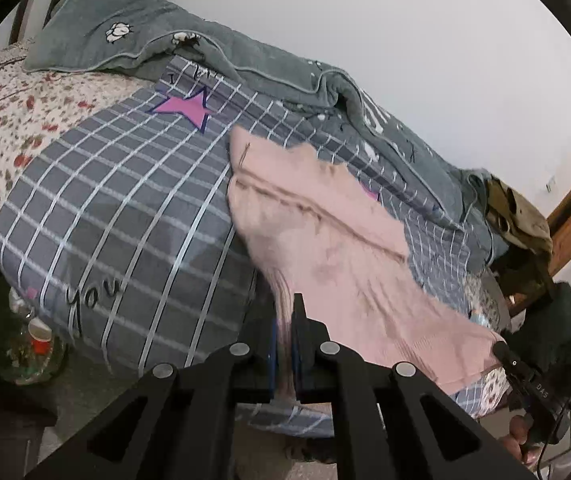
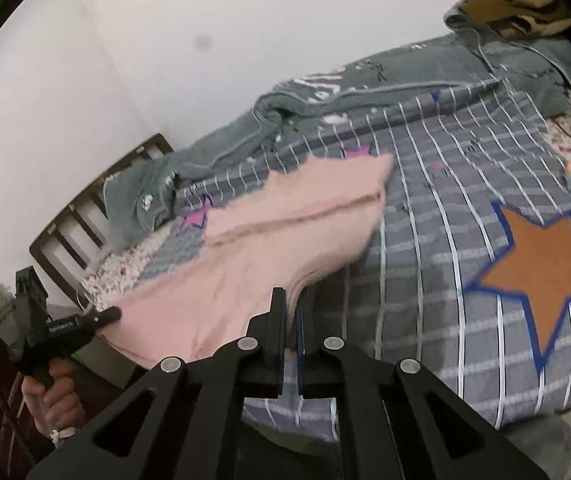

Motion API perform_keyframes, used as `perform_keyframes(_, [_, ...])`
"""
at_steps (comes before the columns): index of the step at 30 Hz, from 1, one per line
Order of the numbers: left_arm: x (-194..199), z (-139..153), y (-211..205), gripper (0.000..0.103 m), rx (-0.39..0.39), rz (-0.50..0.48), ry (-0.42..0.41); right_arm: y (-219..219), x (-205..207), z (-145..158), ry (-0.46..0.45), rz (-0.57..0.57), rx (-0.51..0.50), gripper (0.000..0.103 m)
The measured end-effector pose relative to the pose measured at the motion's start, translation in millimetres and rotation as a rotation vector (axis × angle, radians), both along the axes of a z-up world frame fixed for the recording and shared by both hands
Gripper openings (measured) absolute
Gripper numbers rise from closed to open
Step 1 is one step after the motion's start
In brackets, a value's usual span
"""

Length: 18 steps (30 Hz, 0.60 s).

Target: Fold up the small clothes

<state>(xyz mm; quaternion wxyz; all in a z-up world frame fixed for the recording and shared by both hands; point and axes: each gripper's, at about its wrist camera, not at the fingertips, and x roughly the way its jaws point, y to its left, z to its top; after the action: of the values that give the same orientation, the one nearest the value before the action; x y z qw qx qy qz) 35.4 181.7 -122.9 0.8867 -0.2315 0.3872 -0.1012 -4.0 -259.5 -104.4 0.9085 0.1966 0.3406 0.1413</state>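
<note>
Left gripper (image 1: 284, 320) and right gripper (image 2: 291, 312) each pinch the pink garment (image 1: 325, 240) (blurred) — over the checked bedspread (image 1: 125, 200).

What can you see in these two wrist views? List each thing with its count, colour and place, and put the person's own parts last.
Pink garment: one, pale pink, spread over the bed, both near corners gripped.
Checked bedcover: one, grey with white lines and stars, over the bed.
Grey blanket: one, grey-green, bunched along the wall side.
Floral sheet: one, white with red flowers, under the bedcover.
Headboard: one, dark wood, at the bed's end.
Left gripper: one, black, jaws shut on the garment.
Right gripper: one, black, jaws shut on the garment.
</note>
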Motion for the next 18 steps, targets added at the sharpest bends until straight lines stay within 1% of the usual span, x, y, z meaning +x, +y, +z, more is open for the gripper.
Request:
perform_keyframes(3, [25.0, 12.8, 0.8, 0.007, 0.013, 0.024, -0.005, -1.8, 25.9, 10.6, -0.01, 0.002, 0.014, 0.004])
perform_keyframes(6, [48.9, 21.6, -0.3, 0.007, 0.025, 0.038, 0.001, -6.6, 54.7, 18.4, -0.008, -0.005, 0.047, 0.004])
perform_keyframes(10, [93.1, 30.1, -4.2, 0.007, 0.051, 0.058, 0.016, -15.8, 100.3, 24.8, -0.001, -0.036, 0.106, 0.004])
perform_keyframes(14, [141.7, 30.0, -10.0, 0.007, 0.067, 0.058, 0.023, -23.3, 143.5, 21.0, 0.014, -0.05, 0.166, 0.004])
perform_keyframes(18, [188.5, 22.2, -16.9, 0.007, 0.077, 0.056, 0.034, -22.1, 184.6, 13.2, 0.022, -0.053, 0.153, 0.004])
